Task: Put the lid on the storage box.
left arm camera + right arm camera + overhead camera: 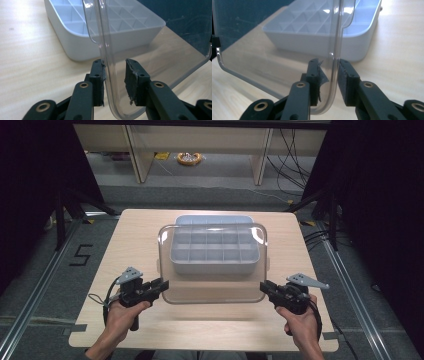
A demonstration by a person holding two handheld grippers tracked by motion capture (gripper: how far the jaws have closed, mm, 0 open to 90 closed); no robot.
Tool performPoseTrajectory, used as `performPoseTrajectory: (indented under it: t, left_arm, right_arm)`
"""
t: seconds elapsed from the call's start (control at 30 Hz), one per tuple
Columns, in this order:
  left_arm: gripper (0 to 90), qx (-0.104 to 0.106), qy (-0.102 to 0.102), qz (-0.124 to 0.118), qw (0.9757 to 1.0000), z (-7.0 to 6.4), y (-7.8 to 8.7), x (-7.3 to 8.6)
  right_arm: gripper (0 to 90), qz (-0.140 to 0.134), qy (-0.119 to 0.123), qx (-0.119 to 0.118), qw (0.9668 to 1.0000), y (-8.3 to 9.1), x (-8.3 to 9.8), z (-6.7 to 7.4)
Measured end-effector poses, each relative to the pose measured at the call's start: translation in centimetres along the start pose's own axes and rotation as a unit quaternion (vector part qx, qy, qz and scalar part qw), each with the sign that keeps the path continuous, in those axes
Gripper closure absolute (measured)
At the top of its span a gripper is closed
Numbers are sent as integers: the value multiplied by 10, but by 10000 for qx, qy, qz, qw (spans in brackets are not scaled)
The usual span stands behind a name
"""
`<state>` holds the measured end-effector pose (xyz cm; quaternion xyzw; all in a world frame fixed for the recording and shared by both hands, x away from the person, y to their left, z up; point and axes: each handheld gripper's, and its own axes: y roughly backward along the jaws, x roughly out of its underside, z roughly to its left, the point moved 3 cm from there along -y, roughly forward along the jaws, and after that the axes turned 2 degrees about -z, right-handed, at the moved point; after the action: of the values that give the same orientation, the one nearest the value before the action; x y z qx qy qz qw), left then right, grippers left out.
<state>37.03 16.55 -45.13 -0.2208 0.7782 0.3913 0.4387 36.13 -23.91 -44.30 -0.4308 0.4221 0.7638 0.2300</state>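
High view shows the clear plastic lid [212, 265] held up over the near part of the grey compartment tray [215, 251], which sits in the middle of the worktop [135, 227]. The left tongs [162, 285] are clamped on the lid's near left corner and the right tongs [263, 287] on its near right corner. The lid seems already lifted; what is left is probably to bring it over the tray and set it down, or to carry it away. The left gripper view shows the lid rim [106, 62] pinched between the pads, and the right gripper view shows the same on the other rim [335, 65]; the high view cannot show this contact.
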Motion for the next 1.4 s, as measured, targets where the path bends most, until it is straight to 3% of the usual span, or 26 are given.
performPoseTrajectory:
  t: [0.13,0.17,0.2,0.23,0.27,0.33,0.37,0.57,0.6,0.67,0.7,0.77,0.83,0.9,0.93,1.07,1.17,1.33,1.37,1.4]
  left_arm:
    - [683,-22,-2,-75,10000,1,-5,-16]
    - [683,-25,2,-93,10000,2,-7,-19]
    - [684,-15,-4,-98,10000,3,-10,-23]
    - [684,-37,-9,-96,9999,3,-12,-26]
    - [684,-43,0,-92,9999,4,-15,-30]
    - [684,-70,-17,-90,9999,6,-19,-37]
    - [684,-106,-15,-90,9999,7,-22,-40]
    - [682,-120,6,-4,9999,18,-36,-55]
    - [680,-107,34,-43,9999,19,-40,-58]
    - [675,-150,32,-31,9999,22,-44,-61]
    - [677,-143,70,-43,9999,24,-46,-63]
    - [676,-161,97,-20,9998,27,-49,-66]
    - [672,-209,133,-46,9997,30,-54,-69]
    - [672,-226,156,-51,9996,33,-58,-72]
    - [669,-260,175,-56,9995,35,-60,-73]
    - [664,-303,175,-44,9994,41,-68,-80]
    - [662,-324,212,-13,9992,45,-72,-84]
    - [659,-374,308,33,9988,50,-81,-87]
    - [658,-369,338,36,9987,51,-83,-87]
    - [658,-388,358,24,9986,51,-86,-87]
  right_arm:
    - [725,-115,-3,2,9999,-3,-12,-5]
    - [724,-66,-204,-3,9998,-3,-15,-2]
    - [724,-136,-42,55,9999,-8,-22,-10]
    - [724,-136,-42,55,9999,-8,-22,-10]
    - [722,-163,-218,62,9996,-12,-27,-11]
    - [722,-182,-73,93,9998,-17,-34,-17]
    - [722,-173,-245,91,9995,-18,-37,-15]
    - [723,-197,-284,181,9992,-27,-53,-18]
    - [723,-233,-129,151,9995,-28,-55,-22]
    - [722,-248,-170,195,9994,-35,-63,-25]
    - [722,-231,-300,194,9991,-37,-65,-25]
    - [722,-264,-242,166,9992,-40,-67,-28]
    - [721,-221,-386,204,9988,-46,-70,-27]
    - [721,-266,-196,237,9992,-51,-73,-32]
    - [720,-218,-341,278,9988,-52,-74,-30]
    - [720,-232,-247,279,9990,-59,-78,-35]
    - [719,-174,-489,287,9982,-67,-79,-35]
    - [716,-163,-397,346,9985,-75,-79,-41]
    - [714,-80,-596,356,9976,-75,-79,-39]
    - [710,-97,-475,386,9981,-77,-79,-43]
